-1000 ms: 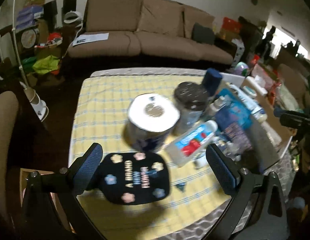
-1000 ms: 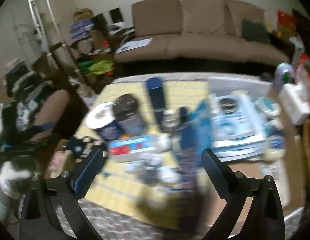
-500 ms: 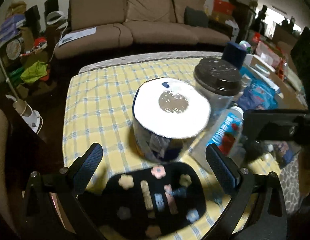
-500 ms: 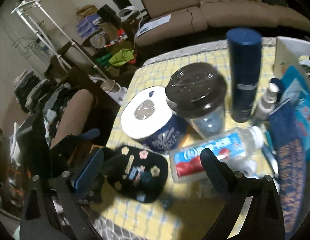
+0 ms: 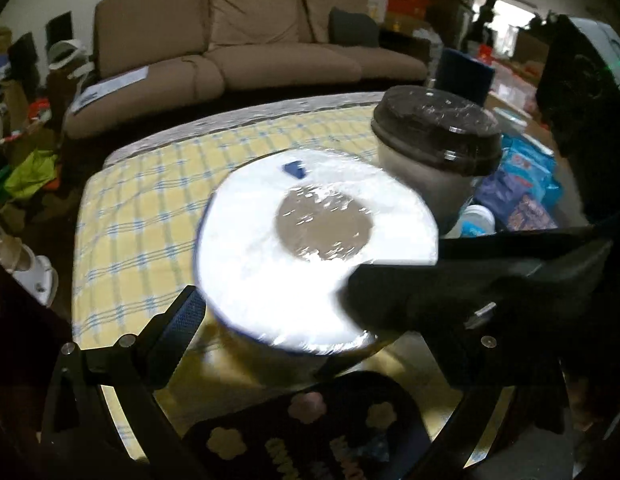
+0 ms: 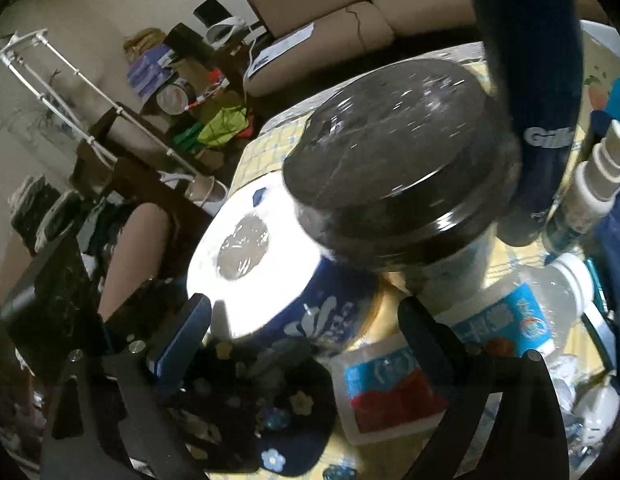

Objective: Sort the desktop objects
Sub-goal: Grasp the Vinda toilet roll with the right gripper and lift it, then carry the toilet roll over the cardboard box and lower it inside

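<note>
A plastic-wrapped toilet roll [image 5: 310, 248] stands upright on the yellow checked cloth [image 5: 142, 208], close under my left gripper [image 5: 310, 336]. That gripper is open. Its left finger [image 5: 178, 332] sits beside the roll's left edge, and its right finger is hidden behind a dark arm [image 5: 489, 280] of the other tool. My right gripper [image 6: 304, 336] is closing around the roll's [image 6: 250, 260] blue lower side, and the pads look clear of it. A black flowered pouch [image 6: 250, 400] lies just in front.
A jar with a dark lid [image 6: 389, 180] stands right behind the roll, beside a tall blue can [image 6: 529, 60] and a spray bottle [image 6: 589, 184]. A water bottle [image 6: 489, 332] lies on its side to the right. A brown sofa [image 5: 250, 48] stands beyond the table.
Both grippers came down and closed in on the toilet roll, which now fills each view. The right gripper swung left from over the clutter and now crosses the left wrist view.
</note>
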